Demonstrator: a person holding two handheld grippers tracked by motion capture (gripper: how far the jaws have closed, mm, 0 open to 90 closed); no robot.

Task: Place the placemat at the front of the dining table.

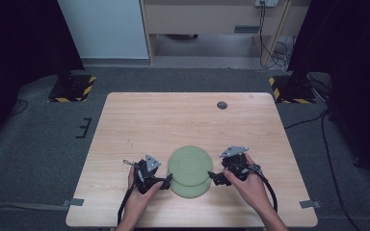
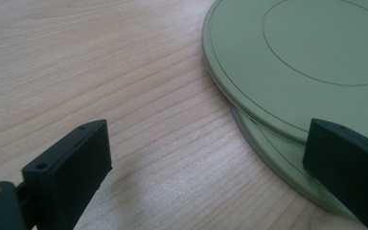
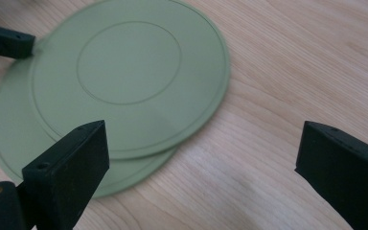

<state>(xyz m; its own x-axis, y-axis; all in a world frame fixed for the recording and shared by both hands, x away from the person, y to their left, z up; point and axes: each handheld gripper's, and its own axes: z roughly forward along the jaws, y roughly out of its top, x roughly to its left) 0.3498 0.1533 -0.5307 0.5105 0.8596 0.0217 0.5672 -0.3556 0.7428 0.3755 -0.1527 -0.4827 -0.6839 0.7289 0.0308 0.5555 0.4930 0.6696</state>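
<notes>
Two flat round green plates lie stacked on the wooden table [image 1: 139,120] near its front. The upper plate [image 1: 190,162] [image 2: 306,62] [image 3: 129,72] is shifted away from me, so the lower plate [image 1: 192,191] [image 2: 278,163] [image 3: 14,139] shows as a crescent. My left gripper [image 1: 166,181] [image 2: 210,143] is open at the stack's left edge, one jaw over the rims and the other over bare wood. At the stack's right edge, my right gripper [image 1: 214,177] [image 3: 201,143] is also open, with one jaw over the plates. Neither holds anything.
A small grey round disc [image 1: 222,105] sits in the tabletop near the back edge. Grey tape tabs [image 1: 308,204] mark the front corners. Two stand bases with yellow-black stripes [image 1: 72,89] rest on the floor behind the table.
</notes>
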